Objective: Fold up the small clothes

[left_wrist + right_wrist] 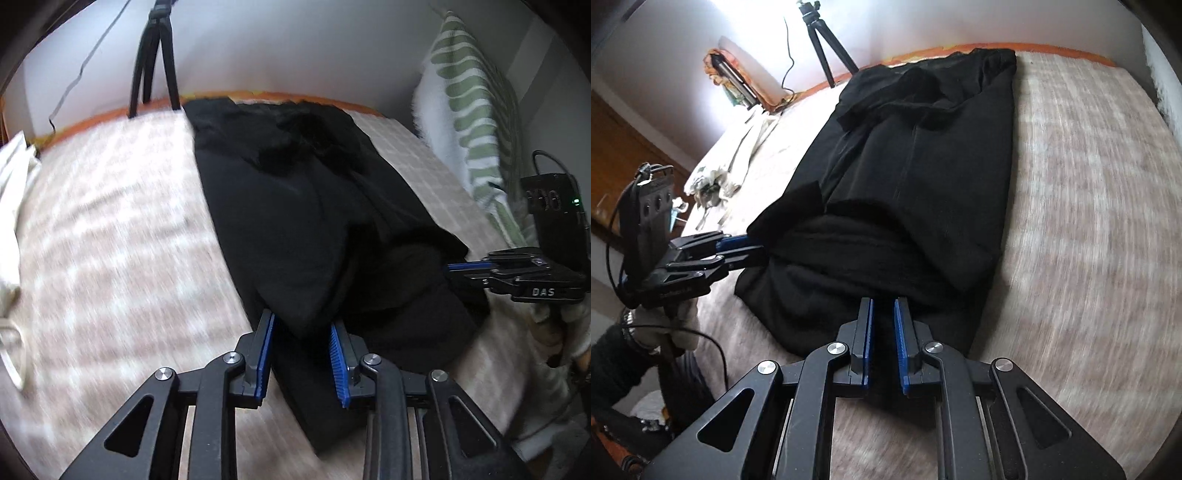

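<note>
A black garment lies lengthwise on the bed, its near end folded back over itself. It also shows in the right wrist view. My left gripper has its jaws apart around a hanging fold of the black cloth, which lies between the pads. In the right wrist view it shows side-on at the garment's left edge. My right gripper has its jaws narrowly apart with the garment's near edge between them. In the left wrist view it appears at the right, its fingers thin and close at the cloth.
The bed has a pink-beige checked cover. A black tripod stands at the far edge. A green-striped pillow leans at the right. Pale clothes lie at the bed's left side.
</note>
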